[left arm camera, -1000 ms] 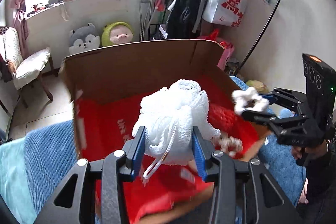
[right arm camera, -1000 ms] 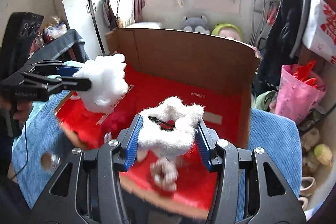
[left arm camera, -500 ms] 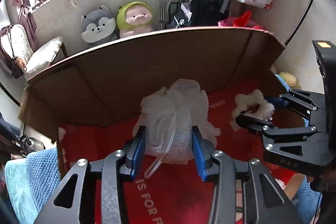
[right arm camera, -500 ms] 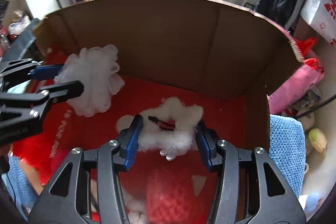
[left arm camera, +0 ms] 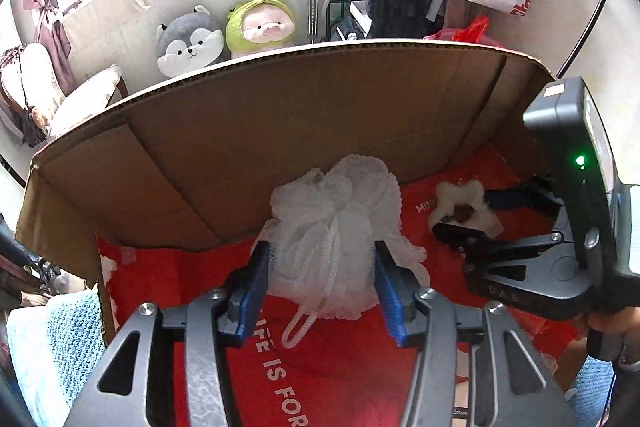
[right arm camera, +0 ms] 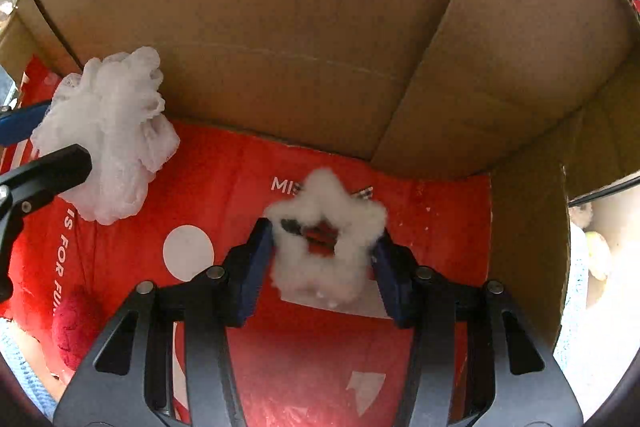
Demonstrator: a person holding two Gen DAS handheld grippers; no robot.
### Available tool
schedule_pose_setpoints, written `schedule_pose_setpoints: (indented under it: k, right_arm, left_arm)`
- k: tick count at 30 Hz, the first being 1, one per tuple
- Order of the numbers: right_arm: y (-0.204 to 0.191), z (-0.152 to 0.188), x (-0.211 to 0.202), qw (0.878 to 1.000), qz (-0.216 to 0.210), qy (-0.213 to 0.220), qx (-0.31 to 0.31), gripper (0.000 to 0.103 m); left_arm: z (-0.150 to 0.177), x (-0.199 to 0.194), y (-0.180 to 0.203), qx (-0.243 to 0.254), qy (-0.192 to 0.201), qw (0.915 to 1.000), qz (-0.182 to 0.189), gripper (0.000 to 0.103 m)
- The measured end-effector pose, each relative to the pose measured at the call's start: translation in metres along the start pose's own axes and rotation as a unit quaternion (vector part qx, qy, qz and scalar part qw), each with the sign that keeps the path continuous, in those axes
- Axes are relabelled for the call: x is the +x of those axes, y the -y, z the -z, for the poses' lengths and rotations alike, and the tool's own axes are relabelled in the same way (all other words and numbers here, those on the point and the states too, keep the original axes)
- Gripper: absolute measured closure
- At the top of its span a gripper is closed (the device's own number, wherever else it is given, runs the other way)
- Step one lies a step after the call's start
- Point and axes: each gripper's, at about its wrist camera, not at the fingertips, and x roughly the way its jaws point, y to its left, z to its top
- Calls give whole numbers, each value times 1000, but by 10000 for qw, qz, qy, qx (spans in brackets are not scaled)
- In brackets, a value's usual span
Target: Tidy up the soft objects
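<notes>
Cardboard box (left arm camera: pixel 248 131) lined with red bag (right arm camera: pixel 224 187), white loofah (left arm camera: pixel 334 239) between left gripper (left arm camera: pixel 322 287) jaws, just opening, pads still touching, fluffy scrunchie (right arm camera: pixel 326 251) clamped by right gripper (right arm camera: pixel 324 267).

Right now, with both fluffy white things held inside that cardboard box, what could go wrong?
1. The white mesh puff's cord loop dangles between the fingers of the left tool, whose jaws have just been opening; it might catch on a pad as the tool pulls away.
2. The fluffy white ring is squeezed in the right tool; its fuzz may cling to the pads on release.
3. Both tools sit close together inside the cardboard box, so they could bump.
</notes>
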Motion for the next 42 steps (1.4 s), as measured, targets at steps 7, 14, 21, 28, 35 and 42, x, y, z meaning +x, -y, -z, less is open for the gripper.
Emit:
schedule_pose_setpoints:
  k: [7,14,21,28,35,42]
  right_arm:
    - [-8,-5,0,9999,63,-13,-128,56]
    - [-13,-6,-5,9999,72,-30,-148,55]
    - [-13,-3,-21,9998,91,110,-108,43]
    - [-15,4,-46,9994,100,301,-112,41]
    - [-9,25,-79,9978,86,652,34,35]
    - [2,48,-130,9941,49,1070,168,31]
  left_arm:
    - [0,2,-1,-5,32,10000,2,43]
    - [-1,-4,1,8,146,9998,-96,30]
    - [-1,-18,-3,-82,328,9992,-210,10]
    - [3,-31,-1,-71,483,9985,-241,7]
    - [12,-61,4,-120,736,9968,-286,4]
    - [37,-105,-2,-403,1102,9929,-197,0]
